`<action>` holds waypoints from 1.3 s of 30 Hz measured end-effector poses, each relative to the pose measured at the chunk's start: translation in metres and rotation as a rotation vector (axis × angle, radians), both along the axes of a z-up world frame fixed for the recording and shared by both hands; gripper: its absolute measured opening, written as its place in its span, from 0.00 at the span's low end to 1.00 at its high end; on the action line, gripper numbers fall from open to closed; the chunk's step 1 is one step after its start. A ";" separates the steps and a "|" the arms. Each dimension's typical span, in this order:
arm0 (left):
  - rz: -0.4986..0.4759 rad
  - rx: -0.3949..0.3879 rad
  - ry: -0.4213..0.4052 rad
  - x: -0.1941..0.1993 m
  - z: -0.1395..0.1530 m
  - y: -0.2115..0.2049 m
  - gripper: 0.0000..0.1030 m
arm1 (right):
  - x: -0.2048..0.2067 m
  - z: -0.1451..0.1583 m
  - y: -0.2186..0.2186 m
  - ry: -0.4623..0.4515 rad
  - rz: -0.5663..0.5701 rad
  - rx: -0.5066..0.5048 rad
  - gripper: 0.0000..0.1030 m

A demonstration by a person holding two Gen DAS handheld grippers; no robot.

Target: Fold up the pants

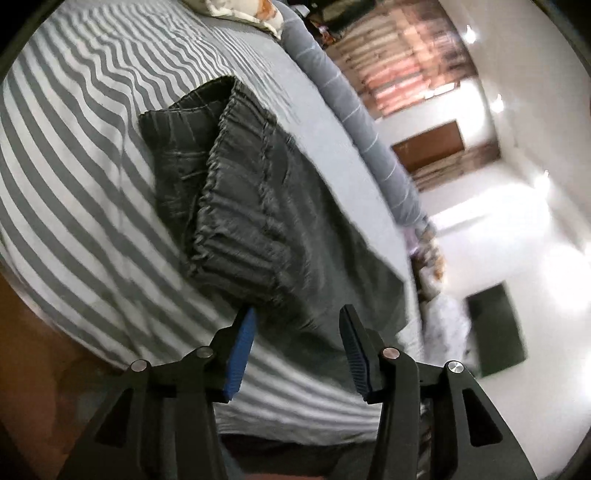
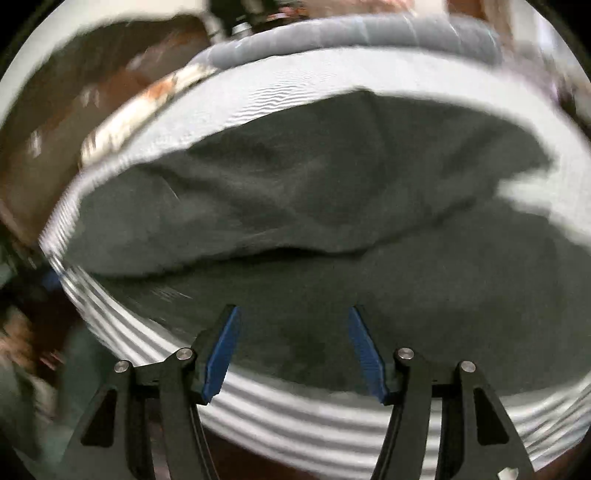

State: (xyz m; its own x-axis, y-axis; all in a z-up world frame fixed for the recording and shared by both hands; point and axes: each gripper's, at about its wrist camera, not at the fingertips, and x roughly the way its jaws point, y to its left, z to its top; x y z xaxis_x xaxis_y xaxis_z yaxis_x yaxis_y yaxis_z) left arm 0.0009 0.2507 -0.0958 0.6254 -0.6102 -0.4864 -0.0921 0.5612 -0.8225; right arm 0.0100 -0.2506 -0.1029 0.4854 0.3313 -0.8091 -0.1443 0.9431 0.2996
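Dark grey pants (image 1: 258,206) lie on a grey-and-white striped bed (image 1: 81,155), their gathered elastic waistband (image 1: 221,199) turned toward the left wrist view. My left gripper (image 1: 297,314) is open and empty, just short of the waistband's near corner. In the right wrist view the pants (image 2: 314,206) fill the middle, with one layer folded over another along a crease. My right gripper (image 2: 293,312) is open and empty, its blue-padded fingers (image 2: 221,350) above the near part of the cloth. That view is blurred by motion.
A grey bolster (image 1: 351,110) runs along the bed's far edge, with a patterned pillow (image 1: 236,11) at the head. Beyond it are a white floor, a wooden door (image 1: 428,147) and a dark mat (image 1: 495,328). The striped bed edge (image 2: 295,417) lies under my right gripper.
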 end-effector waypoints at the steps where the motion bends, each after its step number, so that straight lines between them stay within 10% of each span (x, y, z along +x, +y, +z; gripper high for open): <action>1: 0.010 -0.019 0.000 0.001 0.000 0.001 0.50 | -0.001 -0.004 -0.006 0.020 -0.032 0.088 0.56; 11: 0.128 -0.096 0.076 0.024 -0.012 0.009 0.52 | 0.008 -0.030 -0.014 0.075 -0.207 0.397 0.54; 19: 0.153 0.005 0.075 0.043 0.005 0.002 0.52 | 0.032 -0.052 -0.036 0.078 -0.342 0.610 0.42; 28: 0.201 0.091 0.110 0.073 0.015 0.004 0.26 | 0.063 -0.059 -0.043 0.077 -0.403 0.563 0.07; 39: 0.128 0.192 0.016 0.120 0.082 0.008 0.19 | 0.035 -0.013 -0.038 0.001 -0.313 0.507 0.05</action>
